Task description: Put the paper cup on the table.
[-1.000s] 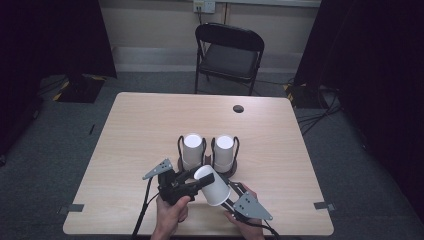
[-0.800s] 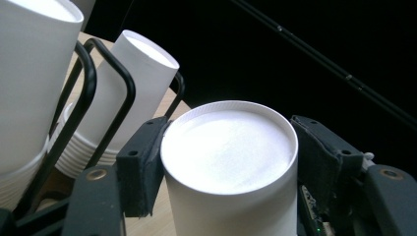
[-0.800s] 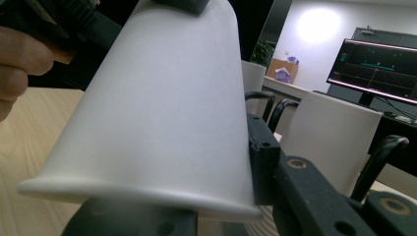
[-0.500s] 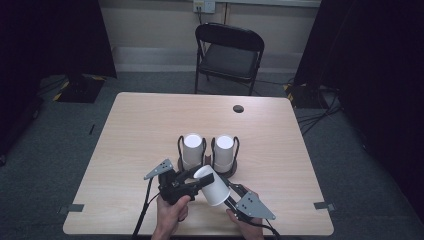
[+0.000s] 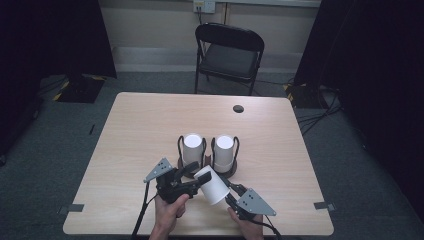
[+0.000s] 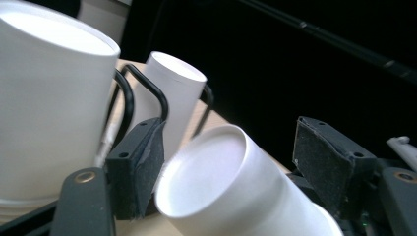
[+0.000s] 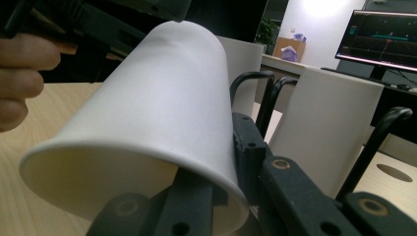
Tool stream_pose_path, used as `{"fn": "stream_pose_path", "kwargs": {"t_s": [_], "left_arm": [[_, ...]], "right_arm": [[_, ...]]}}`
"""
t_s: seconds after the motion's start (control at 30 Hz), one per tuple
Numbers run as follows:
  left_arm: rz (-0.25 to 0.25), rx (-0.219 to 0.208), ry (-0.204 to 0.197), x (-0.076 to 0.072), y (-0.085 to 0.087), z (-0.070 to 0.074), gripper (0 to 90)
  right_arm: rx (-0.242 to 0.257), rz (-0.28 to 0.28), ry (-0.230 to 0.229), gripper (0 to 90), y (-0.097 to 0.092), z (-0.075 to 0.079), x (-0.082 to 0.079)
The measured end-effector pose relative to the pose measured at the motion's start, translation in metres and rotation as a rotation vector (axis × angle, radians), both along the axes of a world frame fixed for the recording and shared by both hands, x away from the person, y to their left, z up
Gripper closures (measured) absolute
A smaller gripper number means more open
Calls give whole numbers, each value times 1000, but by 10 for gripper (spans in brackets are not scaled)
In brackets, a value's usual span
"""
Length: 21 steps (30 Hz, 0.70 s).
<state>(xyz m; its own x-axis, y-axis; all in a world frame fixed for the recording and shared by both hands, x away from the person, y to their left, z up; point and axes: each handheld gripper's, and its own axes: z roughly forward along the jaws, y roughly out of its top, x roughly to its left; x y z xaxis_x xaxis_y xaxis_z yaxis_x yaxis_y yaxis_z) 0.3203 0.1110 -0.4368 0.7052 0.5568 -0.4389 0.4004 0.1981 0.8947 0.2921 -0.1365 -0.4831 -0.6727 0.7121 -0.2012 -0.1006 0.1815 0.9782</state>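
Each black tool (image 5: 197, 181) (image 5: 231, 196) bears a grey three-cornered plate, brass-ringed screws by its padded jaws, and a trailing black cable.

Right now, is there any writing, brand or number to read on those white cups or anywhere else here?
None can be read.
Held cup: plain white, no print.
Two cups in wire holders: plain white.
Monitor in the right gripper view: coloured lines on a dark screen, too small and blurred to read.
Wall socket: no legible marking.
Cardboard box in the background: too blurred to tell.
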Motion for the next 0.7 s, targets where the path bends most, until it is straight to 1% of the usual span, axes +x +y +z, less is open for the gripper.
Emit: {"fn": "stream_pose_path", "kwargs": {"t_s": [0.1, 0.13, 0.17, 0.3, 0.33, 0.4, 0.5, 0.53, 0.6, 0.63, 0.67, 0.7], "left_arm": [[2, 4, -19, -1, 1, 2, 273], [4, 12, -29, -1, 1, 2, 271], [11, 31, -40, -2, 1, 3, 269], [21, 43, -62, -3, 2, 4, 257], [23, 40, -63, -4, 2, 4, 254], [35, 55, -79, -5, 4, 4, 244], [53, 104, -112, -7, 5, 4, 241], [59, 110, -120, -8, 5, 5, 237], [67, 127, -148, -9, 7, 5, 229], [70, 138, -153, -9, 7, 6, 228], [71, 147, -162, -9, 7, 6, 226], [76, 157, -170, -9, 8, 5, 223]], "right_arm": [[1, 8, 15, 865, -1, 0, 0], [-2, 6, 23, 865, -1, 0, 0], [-5, 3, 26, 865, -1, 1, 0], [-16, 3, 47, 866, -2, 1, 0], [-23, 2, 51, 866, -2, 1, 0], [-42, 2, 68, 866, -1, 0, 0], [-52, 0, 94, 866, -1, 0, 0], [-54, -2, 102, 866, -1, 0, 1], [-55, -5, 121, 867, -2, 0, 1], [-55, -4, 137, 867, -3, 1, 1], [-56, -4, 139, 867, -3, 1, 2], [-58, -5, 151, 867, -4, 2, 2]]}}
